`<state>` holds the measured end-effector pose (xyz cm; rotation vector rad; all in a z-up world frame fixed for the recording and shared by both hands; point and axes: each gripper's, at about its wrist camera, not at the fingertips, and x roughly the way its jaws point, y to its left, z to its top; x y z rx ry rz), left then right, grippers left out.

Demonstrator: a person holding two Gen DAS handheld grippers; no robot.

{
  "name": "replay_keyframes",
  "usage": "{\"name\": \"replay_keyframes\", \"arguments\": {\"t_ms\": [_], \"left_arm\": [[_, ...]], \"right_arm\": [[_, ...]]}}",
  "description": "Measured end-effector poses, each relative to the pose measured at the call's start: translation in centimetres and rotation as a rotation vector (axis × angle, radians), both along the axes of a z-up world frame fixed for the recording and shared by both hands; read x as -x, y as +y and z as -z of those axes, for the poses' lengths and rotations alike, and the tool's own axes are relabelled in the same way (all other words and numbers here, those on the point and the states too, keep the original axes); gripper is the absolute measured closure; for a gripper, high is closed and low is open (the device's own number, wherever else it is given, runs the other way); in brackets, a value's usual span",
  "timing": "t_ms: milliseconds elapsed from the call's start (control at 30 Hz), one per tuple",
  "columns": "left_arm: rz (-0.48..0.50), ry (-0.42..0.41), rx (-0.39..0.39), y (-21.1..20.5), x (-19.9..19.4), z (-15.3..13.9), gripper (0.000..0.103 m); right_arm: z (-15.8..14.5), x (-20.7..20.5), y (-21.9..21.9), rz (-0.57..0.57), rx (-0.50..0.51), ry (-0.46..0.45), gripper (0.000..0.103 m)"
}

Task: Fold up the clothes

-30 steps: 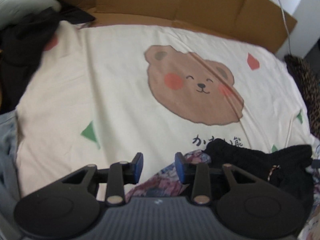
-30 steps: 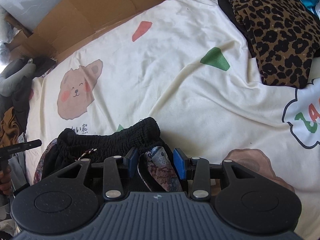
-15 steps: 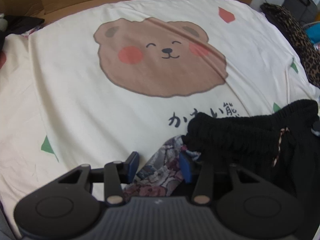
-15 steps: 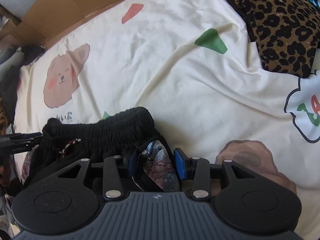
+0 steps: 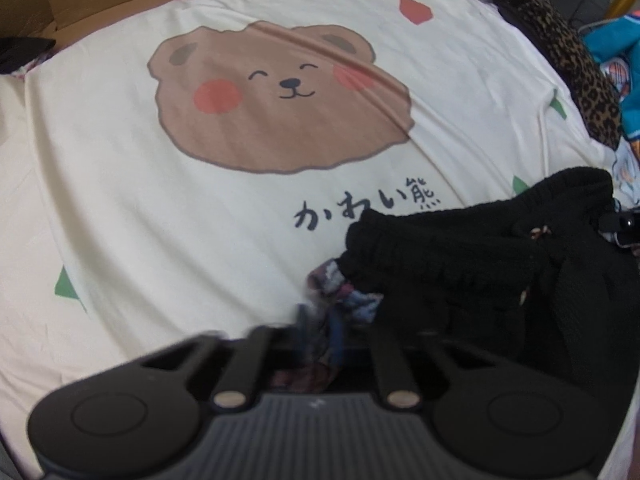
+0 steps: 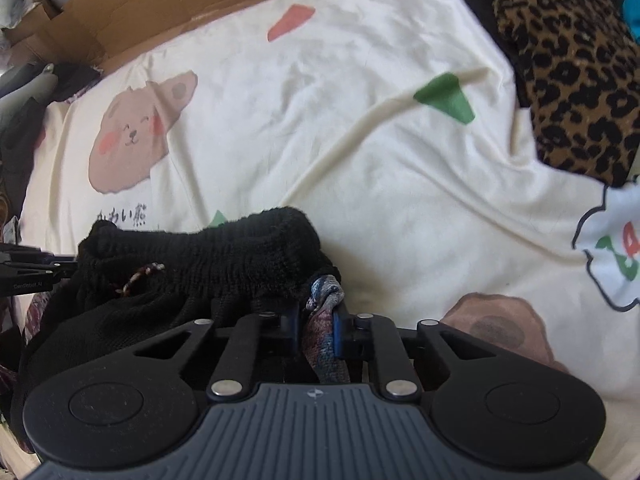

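Both my grippers hold one garment, floral-print trousers (image 6: 326, 344) with a black ribbed waistband (image 6: 224, 256), low over the cream bear-print bedsheet (image 5: 180, 240). My right gripper (image 6: 316, 332) is clamped on a fold of floral cloth at one end of the waistband; my left gripper (image 5: 320, 336) is blurred, yet its fingers look pinched on floral cloth at the other end. Behind the sheet stands brown cardboard (image 6: 132, 4), a leopard-print cloth (image 6: 560, 60) lies at its right edge, and a twisted drawstring (image 6: 140, 276) crosses the waistband.
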<state>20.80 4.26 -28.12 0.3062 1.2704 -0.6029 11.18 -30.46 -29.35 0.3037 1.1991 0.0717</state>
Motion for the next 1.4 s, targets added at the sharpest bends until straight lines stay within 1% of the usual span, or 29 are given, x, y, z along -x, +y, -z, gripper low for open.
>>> {"name": "replay_keyframes", "arguments": {"t_ms": [33, 67, 200, 300, 433, 633, 800, 1000, 1133, 1400], "left_arm": [[-0.006, -0.003, 0.008, 0.1, 0.0, -0.2, 0.098], [-0.014, -0.025, 0.015, 0.4, 0.1, -0.7, 0.098], [-0.093, -0.105, 0.075, 1.9, -0.7, -3.8, 0.099], [-0.108, -0.17, 0.092, 2.8, -1.3, -6.2, 0.099], [-0.14, -0.25, 0.12, 3.6, -2.5, -9.3, 0.099], [-0.198, -0.332, 0.152, 3.9, -5.0, -12.2, 0.099], [-0.24, -0.362, 0.146, 4.1, -6.9, -12.6, 0.099], [-0.294, -0.377, 0.137, 5.3, -9.7, -12.0, 0.099], [-0.315, -0.372, 0.129, 5.7, -11.9, -11.3, 0.099], [-0.354, -0.331, 0.111, 5.5, -16.3, -8.0, 0.099]], "right_arm": [[-0.5, 0.0, -0.1, 0.002, 0.004, -0.013, 0.09], [-1.1, 0.0, -0.3, 0.003, 0.007, -0.028, 0.09], [-3.9, -0.4, -0.3, -0.02, 0.024, -0.104, 0.091], [-5.8, -1.2, 0.1, -0.044, 0.042, -0.155, 0.092], [-8.4, -3.2, 0.7, -0.06, 0.054, -0.221, 0.092], [-11.8, -7.5, 1.8, -0.09, 0.081, -0.29, 0.093], [-13.1, -12.0, 3.1, -0.116, 0.109, -0.301, 0.093], [-12.8, -17.4, 4.8, -0.156, 0.143, -0.277, 0.093], [-11.8, -20.7, 5.9, -0.179, 0.169, -0.251, 0.093], [-8.5, -26.2, 7.0, -0.196, 0.219, -0.191, 0.093]]}}
